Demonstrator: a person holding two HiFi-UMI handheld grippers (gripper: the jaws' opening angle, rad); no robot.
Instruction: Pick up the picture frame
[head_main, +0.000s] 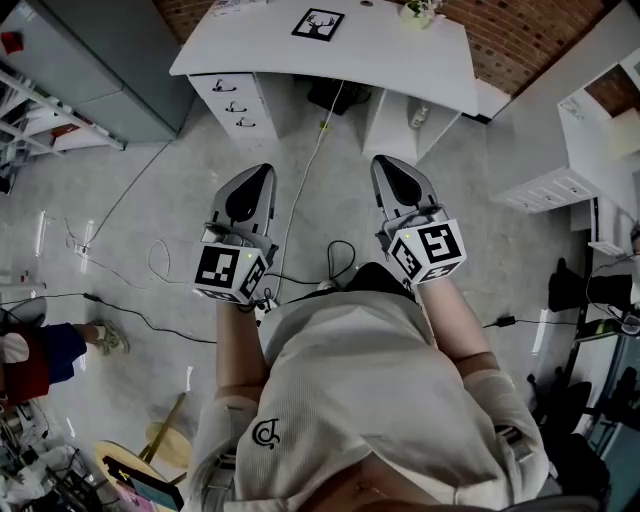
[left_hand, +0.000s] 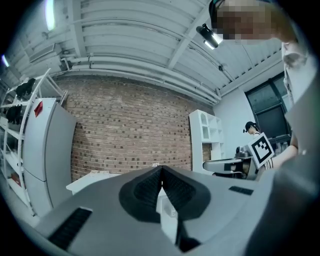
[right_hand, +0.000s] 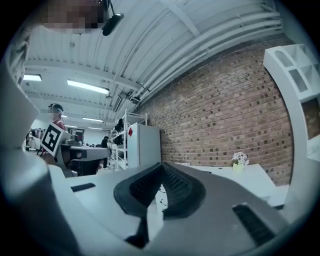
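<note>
The picture frame (head_main: 318, 24) lies on the white counter (head_main: 400, 60), well ahead of us. We judge that we are at the approach, not yet reaching. Our left hand-held gripper (head_main: 264, 172) and right hand-held gripper (head_main: 381, 162) hover over the floor, jaws together, empty. Next we must step closer and open one.

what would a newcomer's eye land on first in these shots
First come the two tools with marker cubes, held out level in front of the person in the head view: the left tongs and right tongs, both shut and empty. Next is the white desk ahead of them, with the picture frame, showing a black deer head, untouched on top.
</note>
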